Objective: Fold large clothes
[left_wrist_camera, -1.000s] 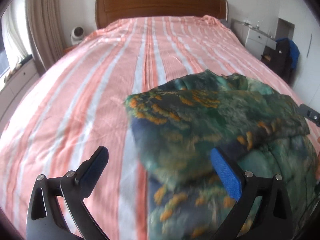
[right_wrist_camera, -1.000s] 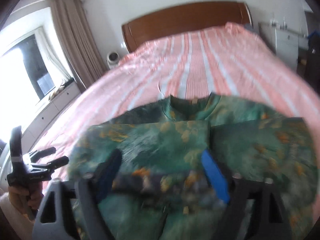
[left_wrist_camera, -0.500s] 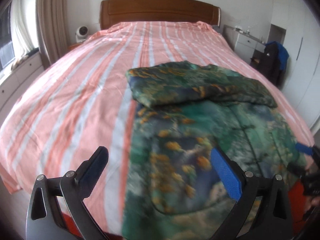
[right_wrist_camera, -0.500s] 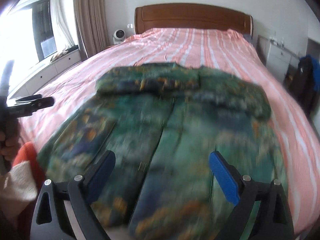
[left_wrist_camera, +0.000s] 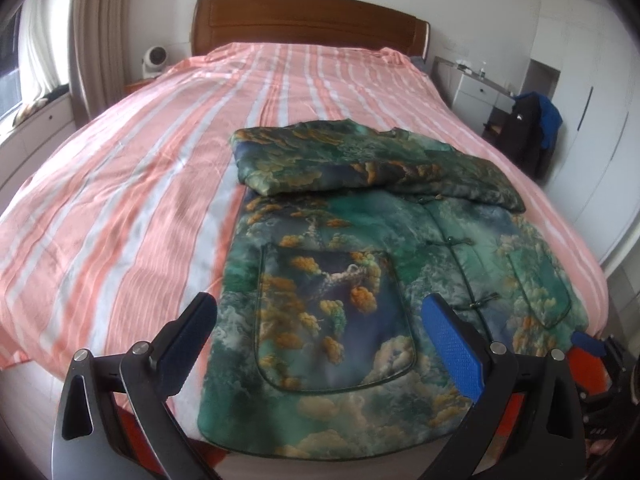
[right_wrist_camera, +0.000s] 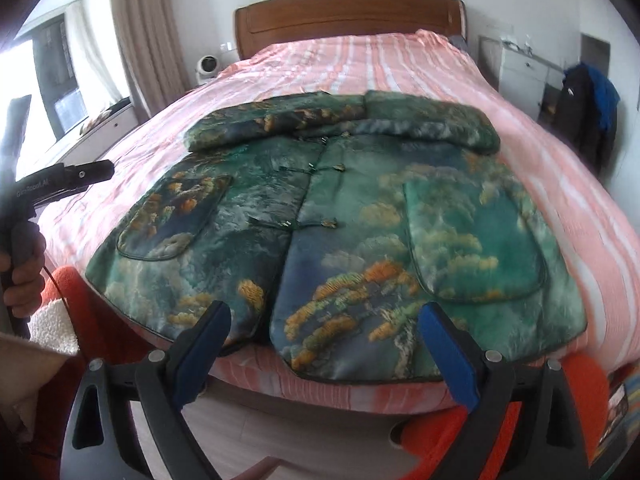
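The jacket (left_wrist_camera: 372,264) (right_wrist_camera: 344,216) lies face up on the bed (left_wrist_camera: 132,184) (right_wrist_camera: 400,64), at the foot end, its hem reaching the mattress edge. It is padded and satiny, printed in green and navy with orange and cream cloud-like clumps. The sleeves (left_wrist_camera: 360,160) (right_wrist_camera: 340,120) are folded across the chest into a thick band at the jacket's 12 o'clock end. A dark-piped front opening runs down the middle with small knot buttons (left_wrist_camera: 456,242) (right_wrist_camera: 328,223). Two rounded patch pockets (left_wrist_camera: 332,316) (right_wrist_camera: 472,240), also piped, sit at either side of it.

The left gripper (left_wrist_camera: 320,344) hovers over the hem at 6 o'clock, its jaws spread wide with nothing between them; its pads (left_wrist_camera: 452,344) are textured blue rubber on black arms. The right gripper (right_wrist_camera: 324,352) hangs just off the foot of the bed, likewise spread and empty.

The bedspread is pink with white and darker stripes, lightly wrinkled. A wooden headboard (left_wrist_camera: 308,20) (right_wrist_camera: 348,16) stands at 12 o'clock, and a curtain (left_wrist_camera: 96,32) hangs at 10 o'clock.
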A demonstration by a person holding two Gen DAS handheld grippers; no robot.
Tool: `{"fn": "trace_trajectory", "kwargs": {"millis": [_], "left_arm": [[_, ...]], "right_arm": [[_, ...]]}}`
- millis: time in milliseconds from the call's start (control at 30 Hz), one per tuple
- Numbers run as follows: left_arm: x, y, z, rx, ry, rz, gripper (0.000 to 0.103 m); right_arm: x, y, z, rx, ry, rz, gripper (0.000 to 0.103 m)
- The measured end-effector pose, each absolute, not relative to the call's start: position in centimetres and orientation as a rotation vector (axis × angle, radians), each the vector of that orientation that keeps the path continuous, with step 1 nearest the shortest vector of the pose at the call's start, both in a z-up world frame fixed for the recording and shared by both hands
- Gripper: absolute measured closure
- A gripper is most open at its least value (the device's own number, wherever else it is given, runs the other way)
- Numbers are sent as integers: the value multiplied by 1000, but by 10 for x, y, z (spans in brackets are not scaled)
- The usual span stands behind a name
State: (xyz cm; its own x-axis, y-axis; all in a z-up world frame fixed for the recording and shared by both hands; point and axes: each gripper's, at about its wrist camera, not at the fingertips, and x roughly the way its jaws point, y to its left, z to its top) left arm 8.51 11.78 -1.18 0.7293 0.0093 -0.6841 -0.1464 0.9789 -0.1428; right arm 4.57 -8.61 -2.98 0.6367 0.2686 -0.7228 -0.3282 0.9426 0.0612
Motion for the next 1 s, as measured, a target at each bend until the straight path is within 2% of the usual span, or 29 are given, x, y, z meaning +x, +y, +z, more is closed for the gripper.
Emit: {"fn": "trace_trajectory", "kwargs": {"millis": [1000], "left_arm": [[88,121,-22,-198,772,135,1]], "right_arm": [[39,-61,-30,-124,757,407,9]]}}
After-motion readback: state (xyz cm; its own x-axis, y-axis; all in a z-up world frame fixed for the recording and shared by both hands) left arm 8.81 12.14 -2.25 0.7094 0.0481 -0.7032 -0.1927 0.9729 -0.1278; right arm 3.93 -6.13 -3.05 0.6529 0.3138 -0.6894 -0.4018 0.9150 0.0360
